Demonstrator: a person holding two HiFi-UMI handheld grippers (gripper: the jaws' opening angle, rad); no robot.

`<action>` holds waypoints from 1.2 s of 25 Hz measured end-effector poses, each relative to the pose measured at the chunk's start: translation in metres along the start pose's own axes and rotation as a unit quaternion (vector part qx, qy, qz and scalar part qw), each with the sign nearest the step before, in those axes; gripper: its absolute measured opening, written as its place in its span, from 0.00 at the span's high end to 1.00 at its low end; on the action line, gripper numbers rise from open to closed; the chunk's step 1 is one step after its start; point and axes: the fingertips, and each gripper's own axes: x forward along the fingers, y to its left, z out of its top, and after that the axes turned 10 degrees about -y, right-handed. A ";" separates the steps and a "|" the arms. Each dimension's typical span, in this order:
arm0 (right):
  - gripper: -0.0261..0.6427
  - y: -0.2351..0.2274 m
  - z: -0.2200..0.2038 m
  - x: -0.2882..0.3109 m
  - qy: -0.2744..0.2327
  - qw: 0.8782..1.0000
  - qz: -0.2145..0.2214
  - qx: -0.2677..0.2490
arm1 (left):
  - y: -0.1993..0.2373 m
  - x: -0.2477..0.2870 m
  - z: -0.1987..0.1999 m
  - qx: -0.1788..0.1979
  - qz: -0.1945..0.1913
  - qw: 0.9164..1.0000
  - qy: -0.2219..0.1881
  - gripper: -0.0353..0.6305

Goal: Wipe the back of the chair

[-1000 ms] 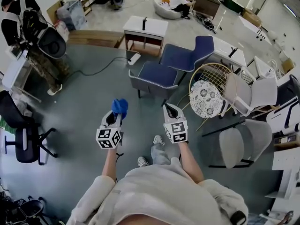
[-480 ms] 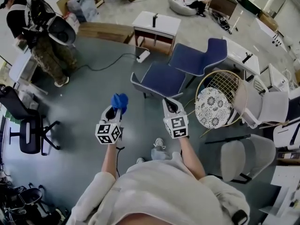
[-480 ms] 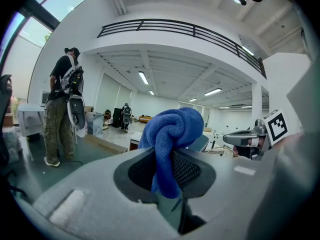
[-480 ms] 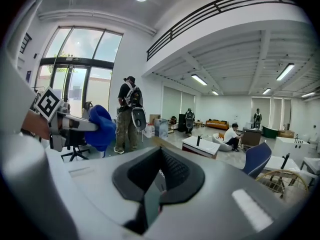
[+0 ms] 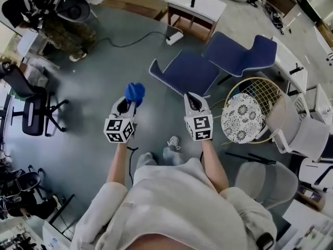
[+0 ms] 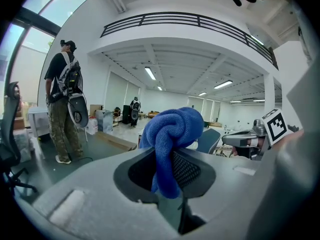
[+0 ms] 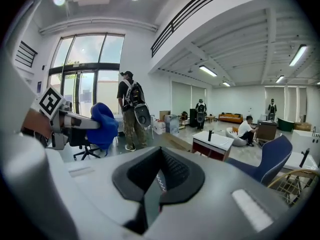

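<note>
A grey floor (image 5: 88, 87) fills most of the head view, and the navy blue chair (image 5: 190, 73) stands on it in the upper middle. Its seat faces the person and its back rises away to the right. Beyond the chair stands a white table (image 5: 203, 1). Just to the right of the chair's seat is a round wire chair (image 5: 260, 95) with a patterned cushion, and farther right of that a pale armchair (image 5: 307, 137). Well to the left of the blue chair a black office chair (image 5: 32, 113) stands. A standing person with a backpack (image 5: 60, 12) is to the left and beyond.

Both grippers are held out on the near side of the blue chair, apart from it. The right gripper (image 5: 193, 99) points at the seat's front edge and is close to it. Its jaws are pressed together with nothing between them. The left gripper (image 5: 128, 103) is to the left of the seat. Its jaws are clamped on a blue cloth (image 6: 172, 131), which bunches in a knot above the tips.

A white power strip (image 5: 175, 37) lies on the floor between the blue chair and the white table, with a black cable (image 5: 130, 39) running left from it.
</note>
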 end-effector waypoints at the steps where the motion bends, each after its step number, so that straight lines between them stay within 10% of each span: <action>1: 0.96 0.000 -0.004 0.003 0.002 1.000 0.004 0.002 | 0.001 0.001 -0.002 0.000 0.003 1.000 0.003 0.84; 23: 0.96 0.038 -0.061 0.048 0.055 0.998 0.007 0.009 | 0.050 0.020 -0.071 -0.035 -0.019 0.998 0.047 0.84; 30: 0.96 0.061 -0.075 0.070 0.089 0.993 0.017 -0.073 | 0.076 0.016 -0.092 -0.044 -0.035 0.997 0.059 0.84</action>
